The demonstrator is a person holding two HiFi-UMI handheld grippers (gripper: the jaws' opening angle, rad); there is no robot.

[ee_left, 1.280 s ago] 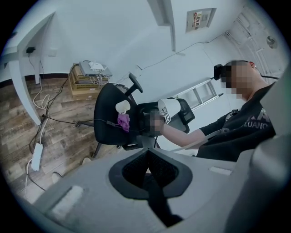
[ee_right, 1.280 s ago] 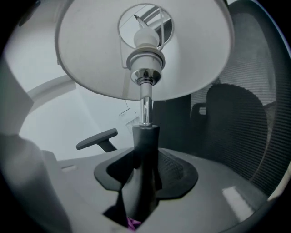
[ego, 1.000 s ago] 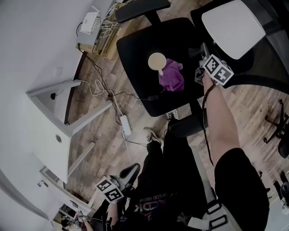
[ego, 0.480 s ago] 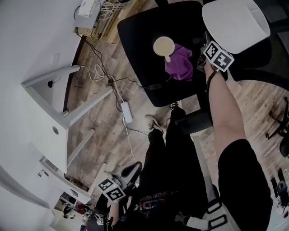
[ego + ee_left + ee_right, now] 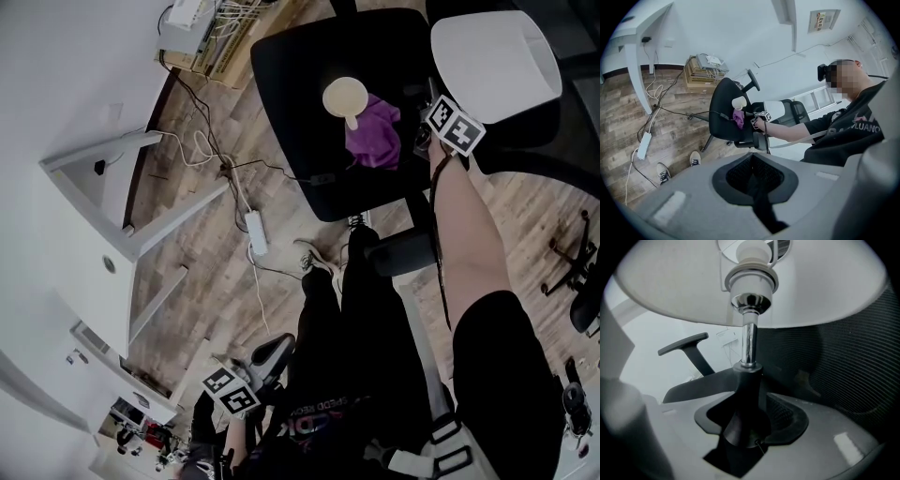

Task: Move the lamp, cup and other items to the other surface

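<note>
Right gripper (image 5: 740,439) fingers (image 5: 820,441) opening around lamp (image 5: 749,341) base, apparently loose.

Our head camera looks steeply down from above both tongs. The left gripper (image 5: 272,354) sits near it at lower left, and the right gripper (image 5: 422,141) is farther off by the chair (image 5: 300,94). The left gripper's camera, low and well away, faces across the floor (image 5: 628,108) to that chair and the right gripper. The right gripper's camera looks up along its opening jaws, with the lamp (image 5: 748,341) close between them. All three views share the lamp.
</note>
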